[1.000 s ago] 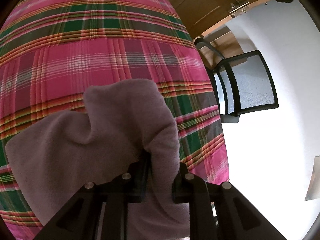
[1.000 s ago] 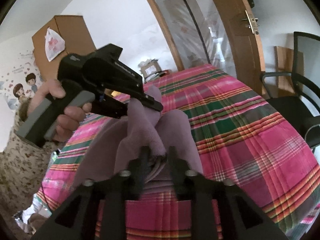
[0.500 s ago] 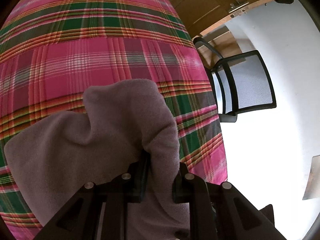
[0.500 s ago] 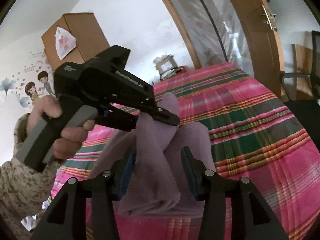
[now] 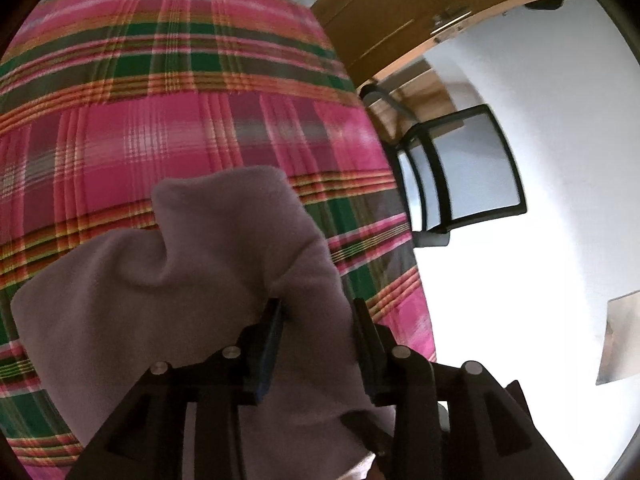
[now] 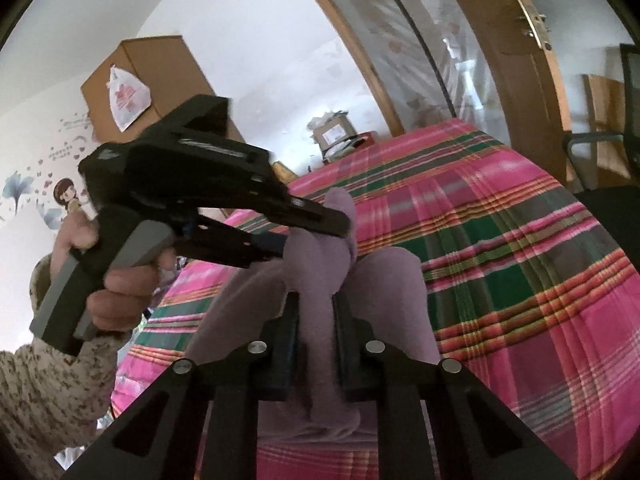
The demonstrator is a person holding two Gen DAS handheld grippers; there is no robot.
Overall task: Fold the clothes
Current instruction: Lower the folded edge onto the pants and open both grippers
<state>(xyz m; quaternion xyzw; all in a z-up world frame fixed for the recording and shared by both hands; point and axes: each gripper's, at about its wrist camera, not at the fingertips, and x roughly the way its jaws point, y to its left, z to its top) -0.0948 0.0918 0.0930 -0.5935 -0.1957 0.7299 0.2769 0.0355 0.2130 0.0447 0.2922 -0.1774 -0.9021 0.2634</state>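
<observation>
Both tongs meet on one upright ridge of the mauve garment [image 6: 316, 264]: right gripper [image 6: 316, 332] just clamped low on it, left gripper [image 5: 318, 320] just loosened above, cloth slack between its jaws.

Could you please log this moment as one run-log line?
task: fold clothes | left hand-held gripper: jaws just opened around purple cloth | right hand-held gripper: just closed on cloth | surface: plaid bedspread

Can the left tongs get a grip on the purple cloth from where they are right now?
Probably yes. The purple cloth already bulges between the left tongs, whose jaws have just opened and stand apart; nothing blocks closing. The right tongs pinch a fold nearby.
</observation>
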